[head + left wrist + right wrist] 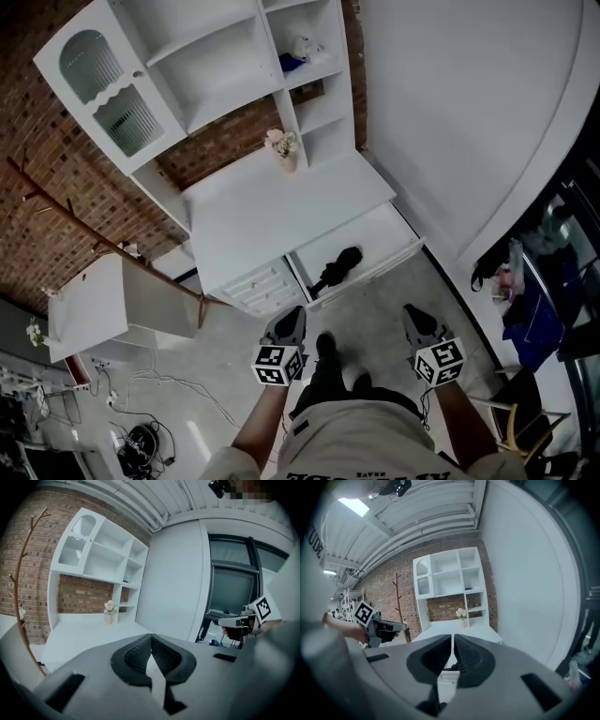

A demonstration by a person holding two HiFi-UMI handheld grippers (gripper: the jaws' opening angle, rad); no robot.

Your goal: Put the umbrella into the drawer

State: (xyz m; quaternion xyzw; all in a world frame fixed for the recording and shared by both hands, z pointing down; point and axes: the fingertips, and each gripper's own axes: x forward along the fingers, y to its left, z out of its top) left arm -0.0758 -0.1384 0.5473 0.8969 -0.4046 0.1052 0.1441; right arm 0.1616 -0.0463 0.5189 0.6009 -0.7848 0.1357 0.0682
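Observation:
A folded black umbrella lies inside the open white drawer at the right of the desk. Both grippers hang in front of the person, well short of the drawer and touching nothing. My left gripper is shut and empty; in its own view the ribbed pads meet with nothing between them. My right gripper is level with it on the right. Its jaws are also shut, with only a thin slit between them. Each gripper view shows the other gripper off to the side.
The white desk carries a small vase of flowers under a white shelf unit. A wooden coat rack and a small white cabinet stand left. Cables lie on the floor. A chair is at the right.

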